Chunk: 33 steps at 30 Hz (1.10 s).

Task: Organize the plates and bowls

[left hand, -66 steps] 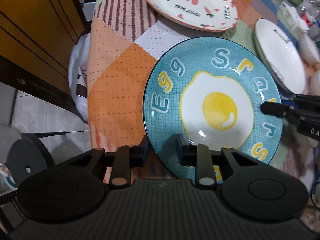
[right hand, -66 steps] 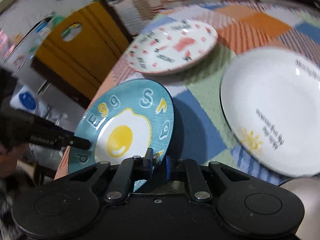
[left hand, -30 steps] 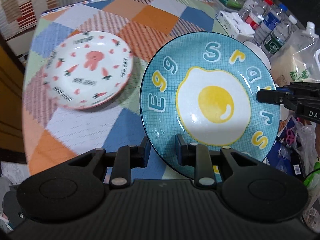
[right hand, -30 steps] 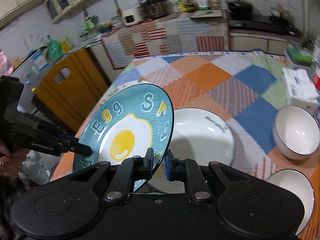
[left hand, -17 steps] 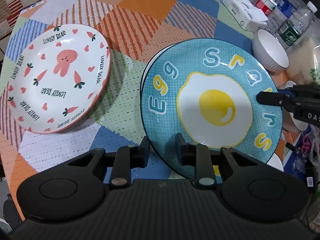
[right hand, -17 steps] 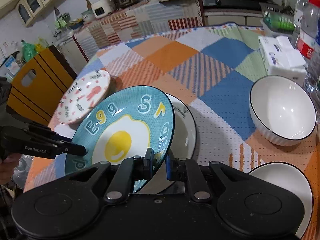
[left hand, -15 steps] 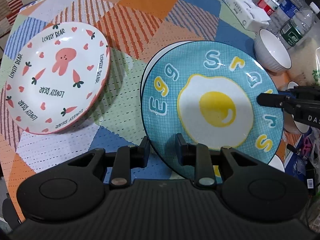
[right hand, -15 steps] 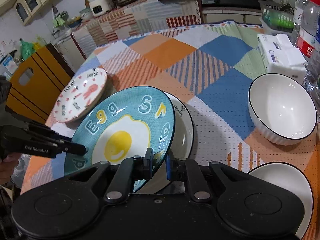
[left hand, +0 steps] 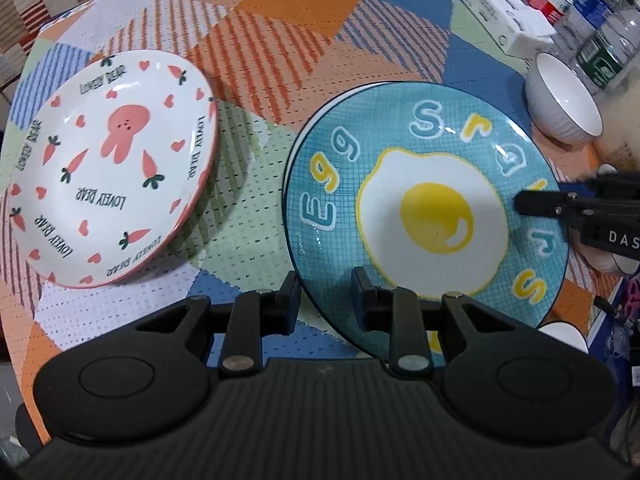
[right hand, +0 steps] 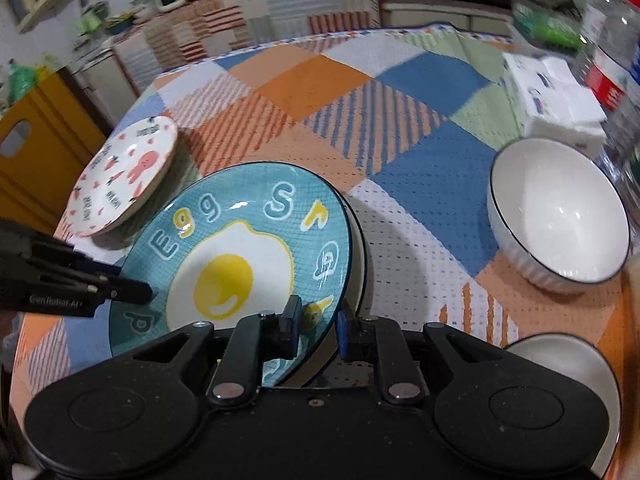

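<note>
A blue plate with a fried-egg picture (left hand: 424, 216) (right hand: 236, 260) is held by both grippers at opposite rims. My left gripper (left hand: 326, 300) is shut on its near rim. My right gripper (right hand: 318, 330) is shut on the other rim, and its fingers (left hand: 536, 204) show in the left wrist view. The blue plate lies just over a white plate (right hand: 358, 256), of which only the edge shows. A white plate with a pink rabbit and carrots (left hand: 108, 180) (right hand: 124, 178) lies to the left on the checked tablecloth (left hand: 280, 40).
A white bowl with a dark rim (right hand: 560, 216) (left hand: 564, 100) stands to the right. Another white dish (right hand: 568, 364) sits near the right gripper. A tissue pack (right hand: 552, 96) and water bottles (left hand: 592, 20) stand at the far right. A yellow cabinet (right hand: 36, 152) is beyond the table's left edge.
Both grippers carried the blue plate from the table's left edge over to the white plate and lowered it onto that plate. The grip has not changed.
</note>
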Tool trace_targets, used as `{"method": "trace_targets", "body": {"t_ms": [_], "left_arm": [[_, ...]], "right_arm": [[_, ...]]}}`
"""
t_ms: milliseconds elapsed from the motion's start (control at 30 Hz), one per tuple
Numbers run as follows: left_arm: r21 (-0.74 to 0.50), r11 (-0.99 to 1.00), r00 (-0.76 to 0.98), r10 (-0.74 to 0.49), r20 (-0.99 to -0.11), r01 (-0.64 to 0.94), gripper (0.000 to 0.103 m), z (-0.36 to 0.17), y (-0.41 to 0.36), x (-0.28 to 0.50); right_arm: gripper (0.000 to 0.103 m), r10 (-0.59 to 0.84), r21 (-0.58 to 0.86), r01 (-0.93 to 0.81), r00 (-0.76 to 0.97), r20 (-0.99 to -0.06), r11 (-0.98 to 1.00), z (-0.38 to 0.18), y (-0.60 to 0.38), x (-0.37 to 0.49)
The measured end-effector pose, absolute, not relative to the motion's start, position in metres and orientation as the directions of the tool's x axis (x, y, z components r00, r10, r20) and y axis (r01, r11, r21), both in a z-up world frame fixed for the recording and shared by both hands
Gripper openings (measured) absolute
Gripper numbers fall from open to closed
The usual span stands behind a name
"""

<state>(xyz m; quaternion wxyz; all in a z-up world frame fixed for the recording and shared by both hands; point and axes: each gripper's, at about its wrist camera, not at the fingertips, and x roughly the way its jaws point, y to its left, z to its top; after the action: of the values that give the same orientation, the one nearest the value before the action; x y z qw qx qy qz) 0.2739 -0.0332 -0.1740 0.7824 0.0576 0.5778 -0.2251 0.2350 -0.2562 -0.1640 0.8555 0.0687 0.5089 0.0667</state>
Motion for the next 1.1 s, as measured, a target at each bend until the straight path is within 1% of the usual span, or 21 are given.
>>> {"method": "trace_targets", "body": {"t_ms": [67, 233, 367, 467, 633, 733, 767, 833, 867, 900, 967, 1033, 1100], "left_arm": [[-0.182, 0.898, 0.216, -0.286, -0.934, 0.401, 0.025, -0.172, -0.031, 0.276], [-0.185, 0.901, 0.23, -0.291, -0.929, 0.394, 0.024, -0.161, -0.026, 0.275], [-0.161, 0.906, 0.258, -0.275, -0.926, 0.391, 0.024, -0.15, -0.019, 0.271], [-0.152, 0.909, 0.271, -0.27, -0.924, 0.387, 0.024, -0.139, -0.012, 0.265], [-0.147, 0.906, 0.289, -0.276, -0.916, 0.398, 0.025, -0.114, 0.002, 0.249], [-0.132, 0.902, 0.312, -0.275, -0.909, 0.411, 0.028, -0.096, 0.011, 0.237], [-0.124, 0.901, 0.319, -0.272, -0.908, 0.415, 0.029, -0.091, 0.013, 0.233], [-0.11, 0.9, 0.335, -0.267, -0.904, 0.422, 0.036, -0.08, 0.02, 0.225], [-0.105, 0.899, 0.341, -0.266, -0.902, 0.424, 0.039, -0.075, 0.024, 0.221], [-0.105, 0.899, 0.346, -0.268, -0.899, 0.425, 0.04, -0.07, 0.029, 0.217], [-0.104, 0.898, 0.354, -0.272, -0.895, 0.428, 0.041, -0.062, 0.037, 0.211], [-0.088, 0.901, 0.372, -0.262, -0.89, 0.426, 0.042, -0.054, 0.046, 0.204], [-0.073, 0.904, 0.387, -0.252, -0.887, 0.422, 0.046, -0.048, 0.054, 0.201]], "right_arm": [[0.022, 0.166, 0.189, 0.005, 0.455, -0.875, 0.982, -0.164, -0.254, 0.237], [0.024, 0.083, 0.101, 0.014, 0.462, -0.883, 0.995, -0.162, -0.242, 0.24], [0.024, 0.054, 0.079, 0.034, 0.474, -0.879, 0.996, -0.161, -0.241, 0.24], [0.025, -0.022, -0.013, 0.022, 0.487, -0.873, 1.0, -0.157, -0.232, 0.236], [0.025, 0.055, 0.054, -0.017, 0.529, -0.847, 0.998, -0.127, -0.221, 0.223], [0.027, 0.121, 0.099, -0.07, 0.538, -0.835, 0.993, -0.104, -0.207, 0.214], [0.028, 0.142, 0.109, -0.093, 0.536, -0.832, 0.99, -0.096, -0.202, 0.211], [0.032, 0.171, 0.117, -0.134, 0.536, -0.827, 0.984, -0.081, -0.189, 0.205], [0.037, 0.187, 0.12, -0.157, 0.535, -0.824, 0.98, -0.073, -0.182, 0.202], [0.042, 0.198, 0.121, -0.176, 0.534, -0.822, 0.977, -0.067, -0.177, 0.199], [0.045, 0.221, 0.122, -0.215, 0.533, -0.817, 0.969, -0.055, -0.165, 0.195], [0.052, 0.243, 0.124, -0.25, 0.531, -0.812, 0.96, -0.046, -0.156, 0.192], [0.059, 0.256, 0.113, -0.288, 0.529, -0.809, 0.951, -0.038, -0.145, 0.188]]}}
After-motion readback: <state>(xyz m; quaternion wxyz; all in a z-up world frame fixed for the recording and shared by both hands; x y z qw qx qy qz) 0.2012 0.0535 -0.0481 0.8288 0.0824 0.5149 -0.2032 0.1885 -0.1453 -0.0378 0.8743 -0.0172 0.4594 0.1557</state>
